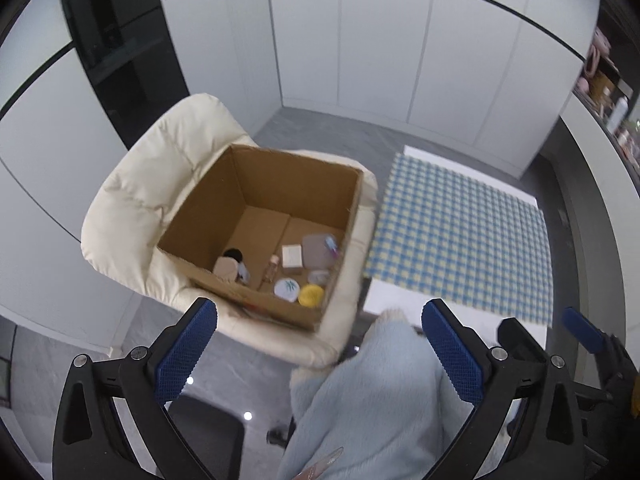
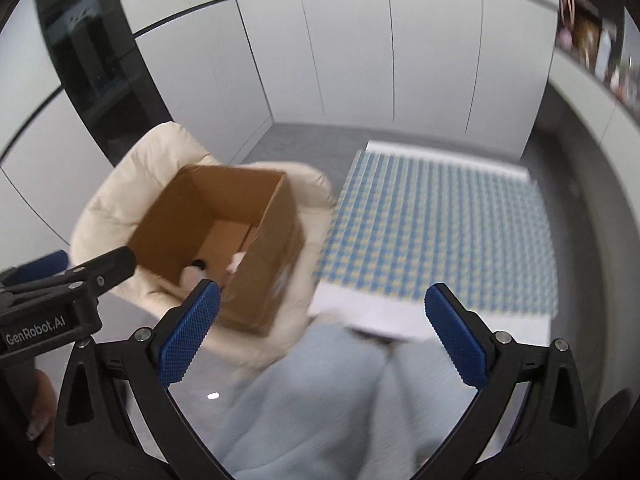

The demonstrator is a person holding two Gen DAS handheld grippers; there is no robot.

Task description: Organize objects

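Both grippers, left gripper (image 1: 320, 344) and right gripper (image 2: 322, 340), hang released and empty, since the small items already sit in the cardboard box (image 1: 280, 184) at eleven o'clock.

Brown corrugated cardboard box (image 1: 224, 216): matt, raw paper walls. Cream padded chair (image 1: 132, 196): soft quilted cloth. Blue-and-yellow checked tablecloth (image 1: 460, 232): woven, matt. Pale blue fleece garment (image 1: 372, 400): fluffy nap. Left gripper's blue pads (image 1: 186, 344): knurled rubbery plastic; black arms smooth.
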